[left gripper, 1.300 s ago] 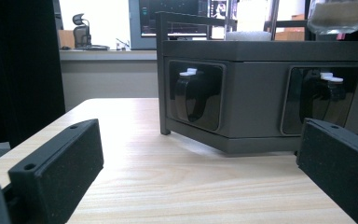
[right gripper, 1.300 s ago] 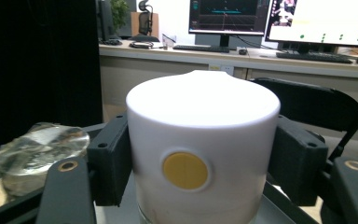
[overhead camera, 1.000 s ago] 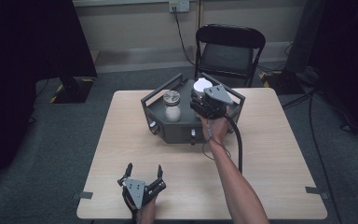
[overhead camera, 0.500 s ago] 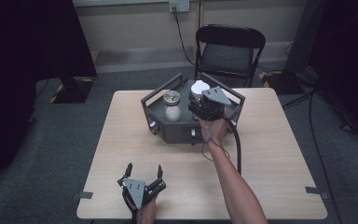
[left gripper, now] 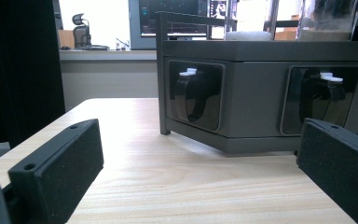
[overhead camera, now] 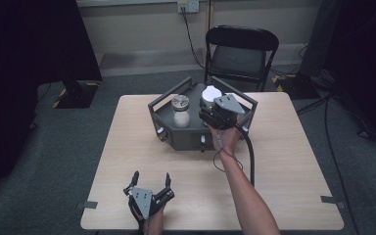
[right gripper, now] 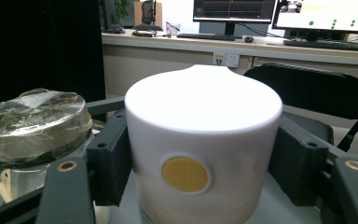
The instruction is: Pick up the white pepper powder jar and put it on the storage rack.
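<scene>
Barely shifted since a second ago: right gripper [overhead camera: 214, 113] clamped on white cylindrical plastic cap [right gripper: 203, 154] atop grey metal rack [overhead camera: 188, 139], glass jar with silvery lid [overhead camera: 180, 110] at nine o'clock. Left gripper [overhead camera: 151, 182] idle, jaws spread. Risks: slipping off smooth sides, nudging the jar.

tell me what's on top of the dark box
A white container gripped by the right gripper and a glass jar with a wrapped lid. The container's base is hidden.
</scene>
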### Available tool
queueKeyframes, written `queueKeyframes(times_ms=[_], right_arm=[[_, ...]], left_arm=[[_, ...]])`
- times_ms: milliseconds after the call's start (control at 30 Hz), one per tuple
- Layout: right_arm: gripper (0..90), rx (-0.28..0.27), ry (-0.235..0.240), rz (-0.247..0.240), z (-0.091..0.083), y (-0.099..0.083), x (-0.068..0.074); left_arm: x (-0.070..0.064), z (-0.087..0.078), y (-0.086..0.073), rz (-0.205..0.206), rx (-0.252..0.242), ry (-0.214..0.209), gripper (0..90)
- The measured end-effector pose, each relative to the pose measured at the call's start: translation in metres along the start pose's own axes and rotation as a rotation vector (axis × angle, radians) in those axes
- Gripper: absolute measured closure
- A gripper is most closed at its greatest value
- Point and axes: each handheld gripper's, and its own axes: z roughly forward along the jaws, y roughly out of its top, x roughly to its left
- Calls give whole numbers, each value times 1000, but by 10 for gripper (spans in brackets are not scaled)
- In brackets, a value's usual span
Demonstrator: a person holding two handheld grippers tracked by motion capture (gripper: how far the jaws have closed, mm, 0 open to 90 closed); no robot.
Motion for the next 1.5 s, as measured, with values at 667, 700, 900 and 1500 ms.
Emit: queueKeyframes(times_ms=[667,700,900,1500], right_arm=[[6,-37,14,10,6,-10,-7],[4,-36,20,11,6,-10,-8],[0,-64,9,21,4,-11,-9],[0,-86,13,52,-15,-6,-16]], left_arm=[[0,0,0,0,0,0,0],[0,0,0,0,0,0,0],[0,0,0,0,0,0,0],[0,0,0,-2,0,-3,0]])
